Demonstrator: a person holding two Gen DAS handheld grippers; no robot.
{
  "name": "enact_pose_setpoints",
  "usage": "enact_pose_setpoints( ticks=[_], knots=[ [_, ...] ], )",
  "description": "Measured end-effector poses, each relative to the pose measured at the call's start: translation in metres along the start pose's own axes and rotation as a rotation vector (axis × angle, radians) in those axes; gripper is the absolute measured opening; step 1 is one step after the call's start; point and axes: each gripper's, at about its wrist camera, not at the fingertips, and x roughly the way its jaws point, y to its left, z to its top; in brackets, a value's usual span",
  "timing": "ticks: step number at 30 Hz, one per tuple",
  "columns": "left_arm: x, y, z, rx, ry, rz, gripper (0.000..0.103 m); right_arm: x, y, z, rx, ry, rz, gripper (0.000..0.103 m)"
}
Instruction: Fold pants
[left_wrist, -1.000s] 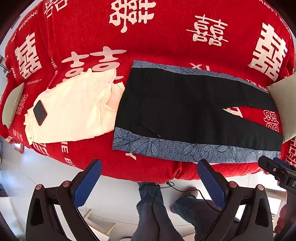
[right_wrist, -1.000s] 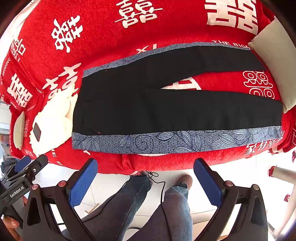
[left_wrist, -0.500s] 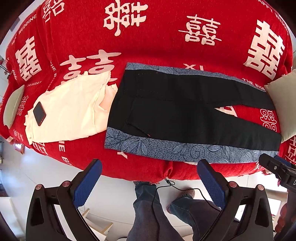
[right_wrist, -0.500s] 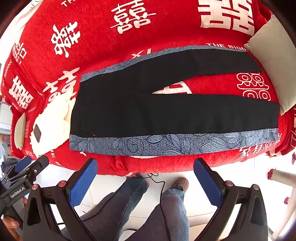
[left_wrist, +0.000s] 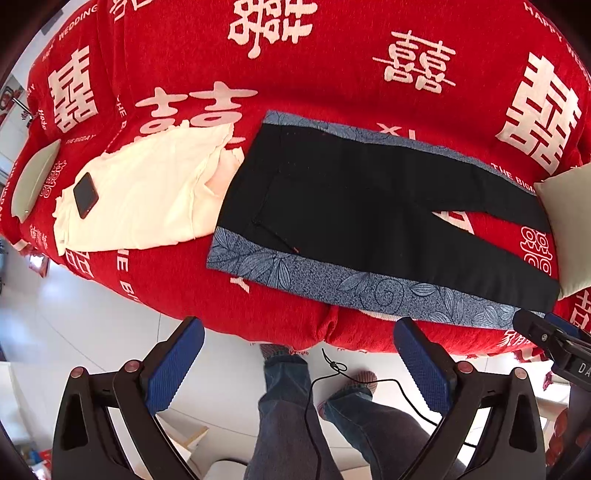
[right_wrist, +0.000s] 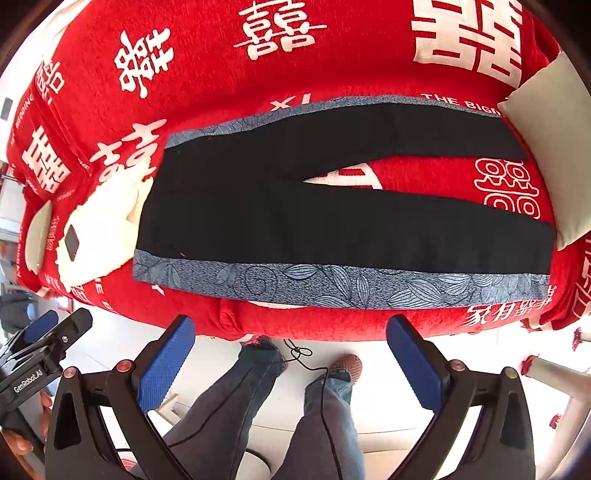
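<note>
Pants: We see the pants (left_wrist: 369, 218) lying flat in the middle of the frame, spread on the red cover (left_wrist: 332, 55). The waist is at the left, the two legs run to the right with a thin wedge of red between them.
Pants look: Black smooth cloth, with a blue-grey leafy band along the near edge and another along the far edge.
Left gripper: Our left gripper (left_wrist: 295, 365) is wide apart and holds nothing. It hangs over the floor, just short of the cover's near edge.
Right gripper: Our right gripper (right_wrist: 291, 363) is also wide apart and holds nothing. It sits below the near band of the pants (right_wrist: 332, 210) in the frame, not touching.
Fingers: The pads (left_wrist: 173, 365) are blue and bumpy, on black arms.
Edges: The cover's near edge curves across the lower middle of the frame. The leafy band lies close to it.
Room: Bare red cover shows above the pants at the top of the frame.
Left side: A cream shirt (left_wrist: 147, 192) touches the waist, with a dark phone (left_wrist: 85, 195) on top.
Right side: A pale pillow (left_wrist: 569, 229) touches the leg ends.
Floor: White shiny tiles (left_wrist: 92, 325) at the lower left.
</note>
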Motion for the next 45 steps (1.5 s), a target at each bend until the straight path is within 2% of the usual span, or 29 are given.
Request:
enact_pose_setpoints(
  ticks=[6, 13, 15, 17, 19, 23, 24, 25, 26, 28, 32, 36, 40, 45],
  knots=[
    [0.017, 0.0, 0.009, 0.045, 0.01, -0.021, 0.103, 0.014, 0.003, 0.004, 0.022, 0.012, -0.034, 0.103],
    [0.058, 0.009, 0.024, 0.072, 0.05, -0.052, 0.103, 0.05, 0.01, 0.01, 0.057, 0.043, -0.08, 0.103],
    [0.072, 0.014, 0.027, 0.066, 0.062, -0.06, 0.103, 0.059, 0.011, 0.009, 0.066, 0.047, -0.071, 0.103],
    [0.086, 0.021, 0.03, 0.049, 0.054, -0.079, 0.103, 0.069, 0.01, 0.008, 0.085, 0.03, -0.02, 0.103],
    [0.1, 0.03, 0.032, 0.021, 0.041, -0.113, 0.103, 0.079, 0.004, 0.005, 0.118, 0.0, 0.07, 0.103],
    [0.148, 0.053, 0.031, -0.084, 0.05, -0.215, 0.103, 0.12, -0.024, -0.011, 0.298, -0.014, 0.41, 0.102],
    [0.159, 0.057, 0.03, -0.108, 0.059, -0.233, 0.103, 0.132, -0.029, -0.016, 0.341, -0.012, 0.465, 0.1],
    [0.171, 0.062, 0.028, -0.14, 0.068, -0.258, 0.102, 0.145, -0.035, -0.022, 0.384, -0.007, 0.51, 0.089],
    [0.181, 0.066, 0.026, -0.165, 0.073, -0.281, 0.098, 0.163, -0.042, -0.029, 0.441, 0.009, 0.555, 0.074],
    [0.196, 0.071, 0.02, -0.188, 0.087, -0.316, 0.096, 0.187, -0.05, -0.04, 0.503, 0.026, 0.604, 0.063],
    [0.216, 0.076, 0.009, -0.202, 0.112, -0.345, 0.096, 0.223, -0.057, -0.064, 0.56, 0.041, 0.66, 0.063],
    [0.224, 0.077, 0.005, -0.202, 0.131, -0.38, 0.096, 0.233, -0.062, -0.074, 0.591, 0.028, 0.671, 0.063],
    [0.226, 0.073, 0.006, -0.181, 0.14, -0.391, 0.096, 0.239, -0.071, -0.074, 0.638, -0.011, 0.755, 0.063],
    [0.229, 0.075, 0.009, -0.193, 0.154, -0.439, 0.096, 0.228, -0.078, -0.06, 0.68, -0.101, 0.868, 0.063]
  ],
)
